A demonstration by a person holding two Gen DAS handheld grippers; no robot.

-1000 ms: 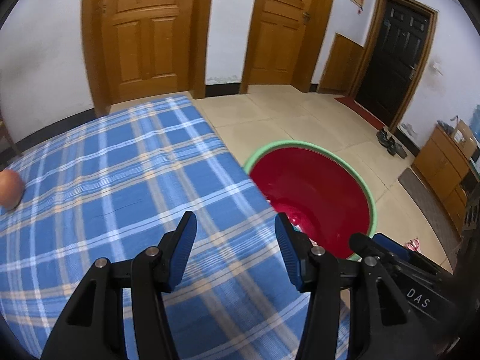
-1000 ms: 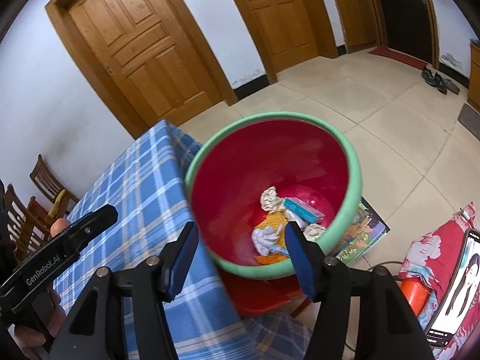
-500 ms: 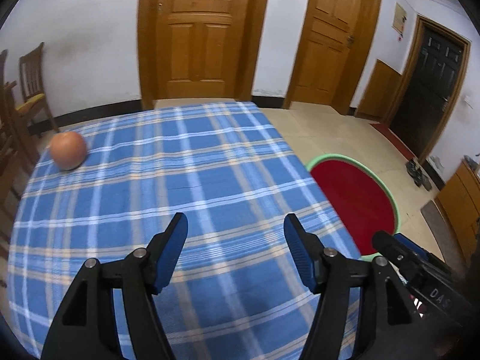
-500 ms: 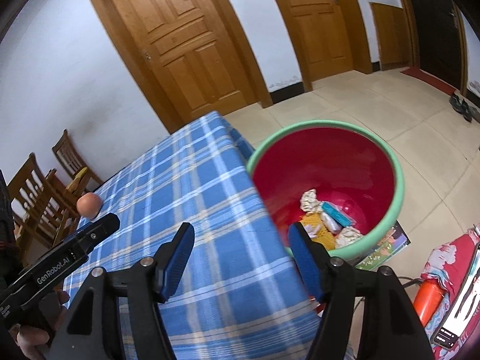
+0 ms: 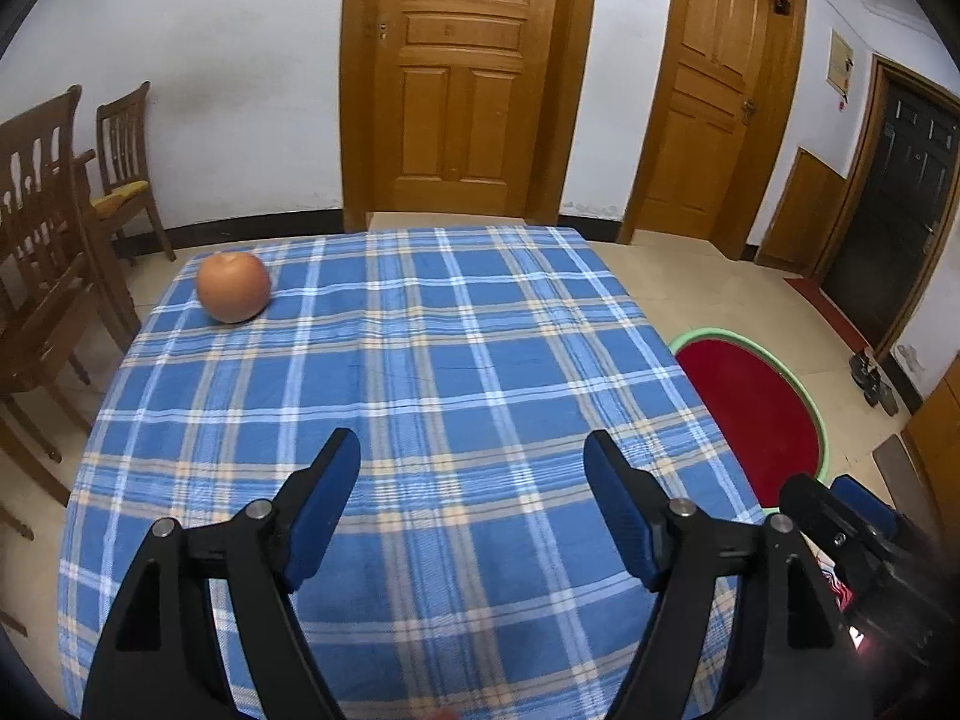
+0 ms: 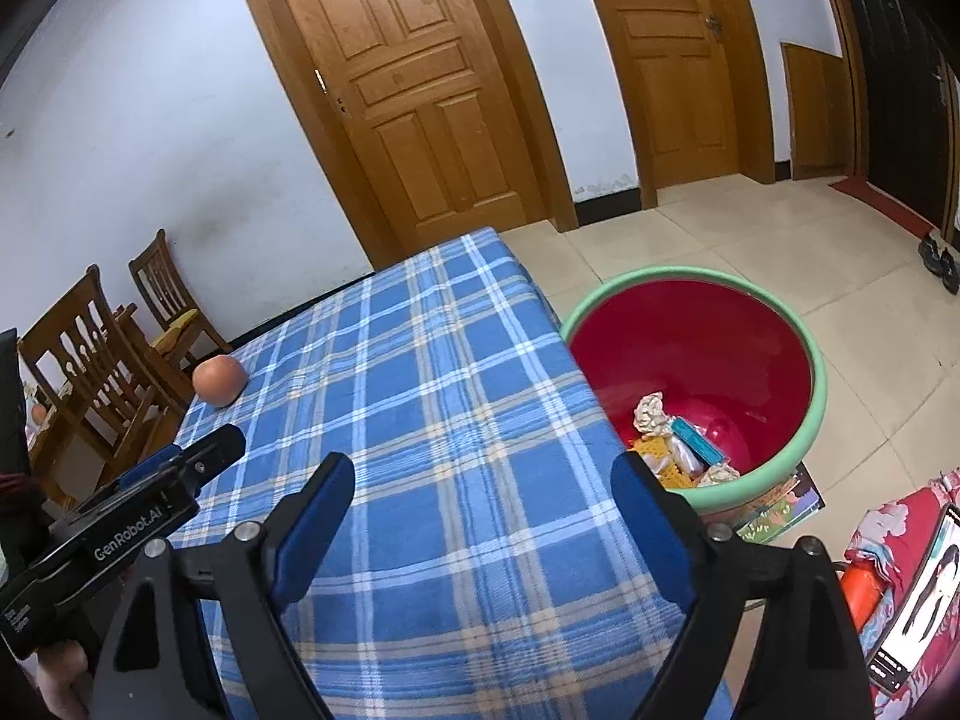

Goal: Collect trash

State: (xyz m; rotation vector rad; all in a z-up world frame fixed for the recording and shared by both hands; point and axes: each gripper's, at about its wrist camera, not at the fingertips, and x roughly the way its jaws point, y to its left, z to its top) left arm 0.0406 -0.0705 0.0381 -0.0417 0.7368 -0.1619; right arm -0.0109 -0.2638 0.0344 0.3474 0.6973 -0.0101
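Note:
A red basin with a green rim (image 6: 816, 384) stands on the floor at the table's right side and holds crumpled paper and wrappers (image 6: 678, 444). In the left wrist view only part of the basin (image 5: 756, 414) shows past the table edge. An orange round fruit (image 5: 233, 287) lies at the far left corner of the blue plaid tablecloth (image 5: 420, 372); the fruit (image 6: 218, 381) also shows in the right wrist view. My left gripper (image 5: 471, 468) and right gripper (image 6: 483, 495) hover over the near part of the cloth, jaws opening, nothing between them.
Wooden chairs (image 5: 54, 228) stand off the table's left side. Two wooden doors (image 5: 462, 72) and a dark door (image 5: 900, 198) line the far walls. Beside the basin lie a book (image 6: 780, 504), a red patterned cloth (image 6: 900, 546) and a phone (image 6: 924, 606).
Both grippers' jaws have spread wider. Both views have swung left from the basin toward the table, so the fruit and chairs have come into sight and the basin has slid right.

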